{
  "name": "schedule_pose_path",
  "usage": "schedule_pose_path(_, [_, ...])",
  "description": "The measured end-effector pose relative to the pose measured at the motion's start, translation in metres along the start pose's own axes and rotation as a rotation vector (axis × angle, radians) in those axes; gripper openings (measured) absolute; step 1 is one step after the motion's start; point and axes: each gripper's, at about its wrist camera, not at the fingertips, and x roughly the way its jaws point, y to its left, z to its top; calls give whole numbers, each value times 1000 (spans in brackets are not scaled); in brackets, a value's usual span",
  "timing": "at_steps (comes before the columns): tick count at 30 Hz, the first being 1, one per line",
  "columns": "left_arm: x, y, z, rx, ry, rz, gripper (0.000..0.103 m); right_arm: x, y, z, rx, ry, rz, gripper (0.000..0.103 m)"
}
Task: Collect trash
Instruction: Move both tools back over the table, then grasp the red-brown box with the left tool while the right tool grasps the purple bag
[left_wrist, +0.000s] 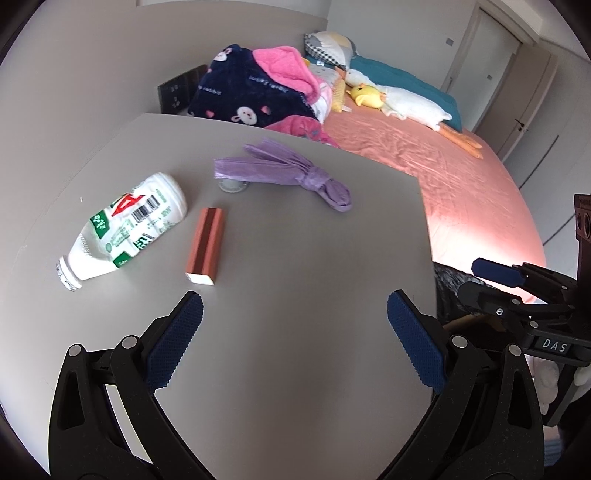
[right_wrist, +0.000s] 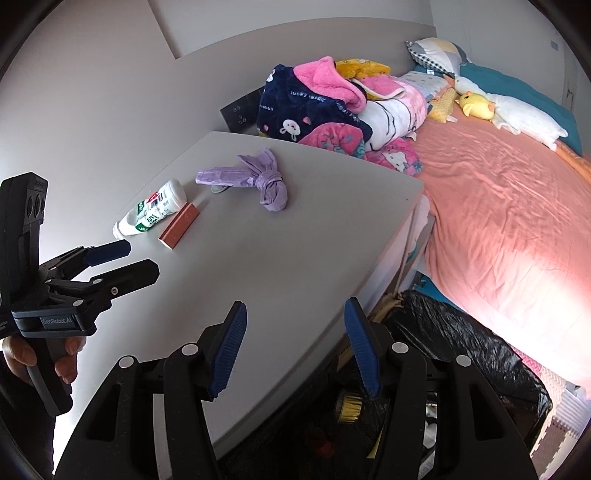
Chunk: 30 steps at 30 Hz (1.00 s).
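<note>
On the grey table (left_wrist: 295, 258) lie a white plastic bottle (left_wrist: 125, 229) on its side, a copper-coloured small box (left_wrist: 207, 245) and a knotted purple plastic bag (left_wrist: 291, 173) with a small round lid (left_wrist: 232, 184) under it. My left gripper (left_wrist: 295, 314) is open and empty, above the table just short of the box. My right gripper (right_wrist: 295, 325) is open and empty, over the table's right edge above a black-lined trash bin (right_wrist: 461, 350). The bottle (right_wrist: 151, 214), box (right_wrist: 181, 225) and bag (right_wrist: 251, 179) also show in the right wrist view.
A bed with a salmon sheet (right_wrist: 498, 206) lies right of the table, with piled blankets (right_wrist: 332, 110) and plush toys (right_wrist: 517, 110) at its head. The wall is behind the table. The trash bin holds some items.
</note>
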Motion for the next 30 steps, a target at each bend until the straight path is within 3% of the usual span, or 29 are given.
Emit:
schedule_pose_path(17, [35, 53, 18, -141, 6, 77, 96, 67, 10, 54, 8, -21, 19, 56])
schedule_pose_path(26, [51, 57, 25, -109, 15, 106, 72, 100, 20, 80, 0, -8, 2, 56])
schedule_pose_path(30, [58, 58, 24, -110, 27, 116, 68, 118, 25, 92, -3, 10, -18, 56])
